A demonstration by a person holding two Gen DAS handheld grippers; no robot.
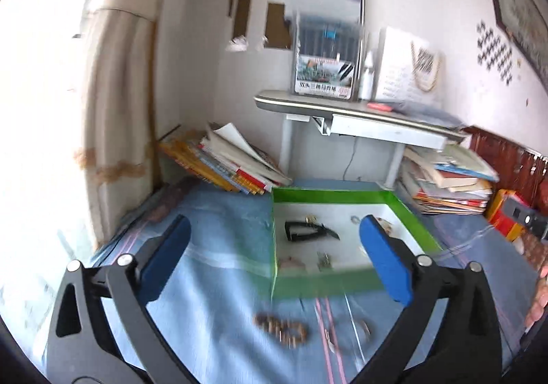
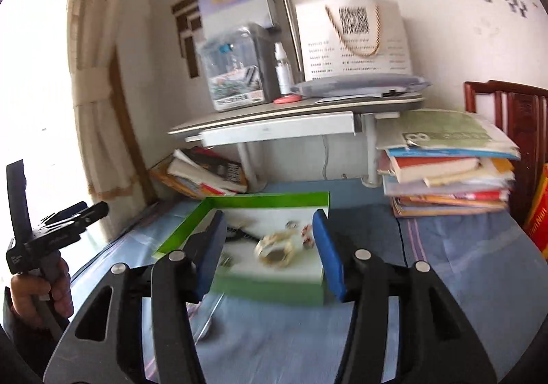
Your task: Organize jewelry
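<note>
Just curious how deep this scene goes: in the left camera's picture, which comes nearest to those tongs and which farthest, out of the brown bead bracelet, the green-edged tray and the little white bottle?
1. Brown bead bracelet: on the blue cloth, low between the left tongs.
2. Green-edged tray: just beyond, slightly right.
3. White bottle: far back, up on the grey shelf.

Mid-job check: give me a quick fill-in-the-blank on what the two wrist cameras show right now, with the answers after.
1. The shallow tray holding the jewelry has walls coloured ____.
2. A brown beaded bracelet lies ____ the tray, on the blue cloth.
3. Between the fingers of the left gripper there is ____ held.
4. The white spray bottle stands on the raised ____.

Missing words: green; outside; nothing; shelf
</note>
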